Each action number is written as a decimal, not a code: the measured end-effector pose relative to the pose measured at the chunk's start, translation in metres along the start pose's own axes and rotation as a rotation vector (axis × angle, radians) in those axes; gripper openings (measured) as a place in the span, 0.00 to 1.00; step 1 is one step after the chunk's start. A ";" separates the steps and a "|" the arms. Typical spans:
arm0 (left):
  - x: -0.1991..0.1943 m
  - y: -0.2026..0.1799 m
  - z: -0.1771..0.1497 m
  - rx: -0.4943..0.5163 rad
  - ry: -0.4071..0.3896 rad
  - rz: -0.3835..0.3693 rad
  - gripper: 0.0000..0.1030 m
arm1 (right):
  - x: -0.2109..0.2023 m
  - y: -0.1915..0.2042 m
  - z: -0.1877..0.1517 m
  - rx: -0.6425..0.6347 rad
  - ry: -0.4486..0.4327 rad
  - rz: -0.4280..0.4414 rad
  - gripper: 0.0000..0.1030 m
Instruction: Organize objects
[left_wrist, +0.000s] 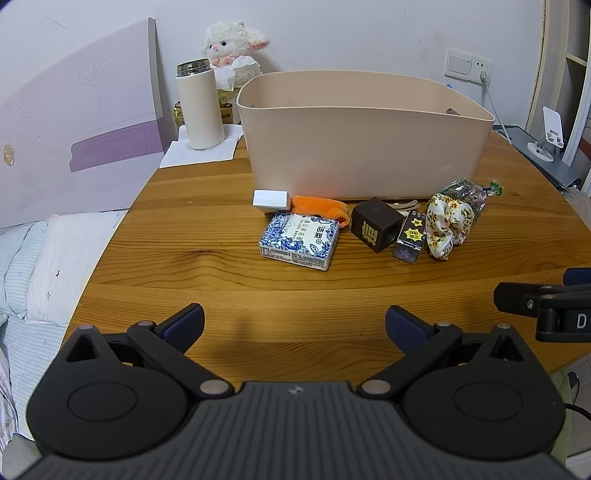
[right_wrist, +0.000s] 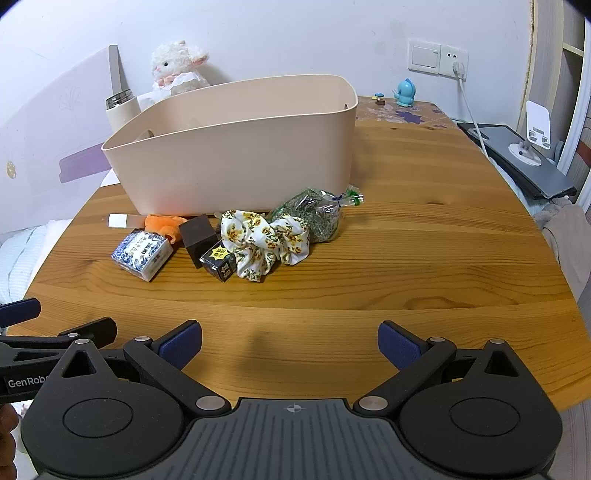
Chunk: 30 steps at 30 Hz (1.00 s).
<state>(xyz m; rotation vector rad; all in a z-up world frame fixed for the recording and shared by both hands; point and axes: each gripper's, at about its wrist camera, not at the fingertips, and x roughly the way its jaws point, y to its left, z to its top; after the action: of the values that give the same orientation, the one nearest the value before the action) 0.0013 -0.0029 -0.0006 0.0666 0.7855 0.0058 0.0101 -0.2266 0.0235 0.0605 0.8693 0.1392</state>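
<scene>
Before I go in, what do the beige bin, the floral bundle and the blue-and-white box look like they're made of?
Beige bin: looks like moulded plastic, matte, with smooth seamless walls and a rolled rim. Floral bundle: soft printed fabric, gathered into crumpled folds, probably a scrunchie or cloth. Blue-and-white box: seems printed paper or thin card, slightly glossy with crisp folded edges; it may be a tissue pack, I can't tell.

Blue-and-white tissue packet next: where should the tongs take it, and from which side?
Probably from above, across its two long side faces. The blue-and-white tissue packet lies flat with bare table in front; only the orange cloth crowds its far edge. The left tongs are open and nearest.
</scene>
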 end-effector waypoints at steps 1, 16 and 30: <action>0.000 0.000 0.000 0.000 0.000 0.000 1.00 | 0.000 0.000 0.000 -0.002 0.000 -0.001 1.00; 0.003 0.000 0.001 0.001 -0.001 0.004 1.00 | -0.001 0.004 0.004 -0.021 -0.014 -0.012 1.00; 0.004 0.001 0.000 0.000 0.001 0.005 1.00 | 0.004 0.006 0.005 -0.026 -0.007 -0.016 1.00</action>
<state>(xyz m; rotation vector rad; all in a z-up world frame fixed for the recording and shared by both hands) 0.0042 -0.0020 -0.0034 0.0690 0.7859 0.0105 0.0157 -0.2203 0.0238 0.0300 0.8604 0.1354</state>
